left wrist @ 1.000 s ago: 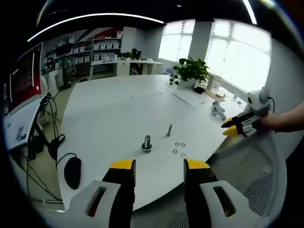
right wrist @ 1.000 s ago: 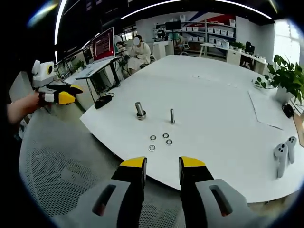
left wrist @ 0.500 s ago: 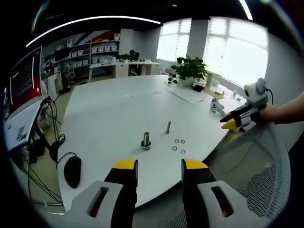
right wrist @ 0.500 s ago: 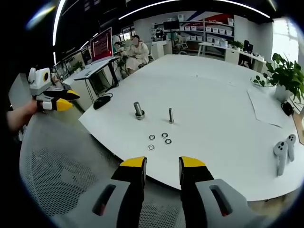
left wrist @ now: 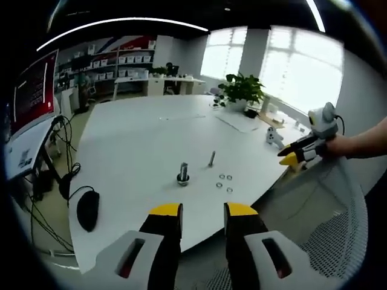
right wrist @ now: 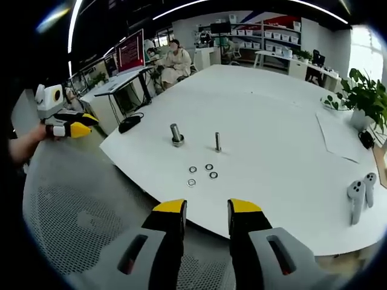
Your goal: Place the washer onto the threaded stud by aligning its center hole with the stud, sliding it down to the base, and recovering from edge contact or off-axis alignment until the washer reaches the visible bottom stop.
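On the white table [left wrist: 133, 136] stands a thin threaded stud [left wrist: 211, 159] [right wrist: 217, 141]. Beside it is a thicker bolt on a round base [left wrist: 183, 173] [right wrist: 176, 134]. Several loose washers [left wrist: 225, 182] [right wrist: 202, 174] lie flat in front of the stud. My left gripper [left wrist: 203, 211] is open and empty, held back off the table's edge. It also appears at the left of the right gripper view, as the left gripper [right wrist: 71, 128] in a hand. My right gripper [right wrist: 207, 208] is open and empty, also short of the table, and in the left gripper view it is the right gripper [left wrist: 294, 157].
A black mouse [left wrist: 88, 209] [right wrist: 129, 124] lies near the table's edge. White handheld controllers [right wrist: 358, 198] [left wrist: 273, 138], a sheet of paper [right wrist: 338, 142] and a potted plant [left wrist: 242, 89] sit further off. A mesh chair [right wrist: 72, 223] [left wrist: 338, 241] stands between the grippers and the table.
My left gripper's jaws have narrowed a little and its view has drawn back from the table. The stud, bolt and washers have not moved. The right gripper's jaw gap is unchanged.
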Demonstrator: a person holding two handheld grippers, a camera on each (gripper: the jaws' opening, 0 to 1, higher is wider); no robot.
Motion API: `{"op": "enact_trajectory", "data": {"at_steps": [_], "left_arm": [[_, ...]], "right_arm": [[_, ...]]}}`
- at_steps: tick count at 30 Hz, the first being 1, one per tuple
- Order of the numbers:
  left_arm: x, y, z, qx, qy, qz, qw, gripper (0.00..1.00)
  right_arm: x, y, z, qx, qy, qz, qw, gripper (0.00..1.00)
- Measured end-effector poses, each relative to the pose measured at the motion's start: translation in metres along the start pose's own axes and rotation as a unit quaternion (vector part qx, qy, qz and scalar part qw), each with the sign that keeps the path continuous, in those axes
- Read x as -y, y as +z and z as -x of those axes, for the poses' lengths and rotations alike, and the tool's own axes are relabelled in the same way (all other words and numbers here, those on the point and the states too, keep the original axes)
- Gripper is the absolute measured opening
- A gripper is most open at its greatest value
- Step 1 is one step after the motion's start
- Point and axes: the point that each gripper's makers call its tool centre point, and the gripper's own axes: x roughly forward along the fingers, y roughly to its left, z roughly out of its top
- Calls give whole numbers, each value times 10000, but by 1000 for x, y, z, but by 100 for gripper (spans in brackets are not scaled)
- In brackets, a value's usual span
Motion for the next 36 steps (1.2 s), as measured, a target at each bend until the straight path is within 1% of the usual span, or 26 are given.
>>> {"op": "enact_trajectory", "data": {"at_steps": [2, 6, 7, 11, 18, 21, 24, 31, 34, 36], "left_arm": [[2, -1, -2, -36, -105, 132, 9999, 27], [6, -3, -2, -62, -160, 50, 9998, 26], [6, -2, -2, -20, -171, 56, 9998, 26], [0, 4, 0, 147, -130, 179, 9996, 26], [1, -1, 0, 44, -79, 83, 9999, 27], [-2, 1, 0, 97, -41, 106, 9999, 31], [-4, 2, 0, 154, -31, 162, 9997, 31], [-4, -3, -1, 39, -18, 151, 9999, 30], [-4, 0, -1, 103, -24, 141, 9998, 29], [-3, -1, -1, 68, -9, 87, 9999, 29]], "right_arm": [[1, 1, 0, 20, -15, -37, 10000, 30], [0, 0, 0, -9, -20, -16, 10000, 30], [0, -1, 0, -14, -22, -11, 10000, 30], [1, 1, 0, 16, -30, -43, 10000, 30], [-2, -2, -2, -74, 17, 43, 10000, 30], [0, 0, 0, -20, -15, -22, 10000, 30], [0, 2, 1, 52, -38, -73, 10000, 30], [-1, 1, 1, 40, -59, -54, 10000, 30], [1, 2, 2, 81, -87, -55, 9999, 30], [2, 1, 3, 83, -110, -99, 9999, 30]]}}
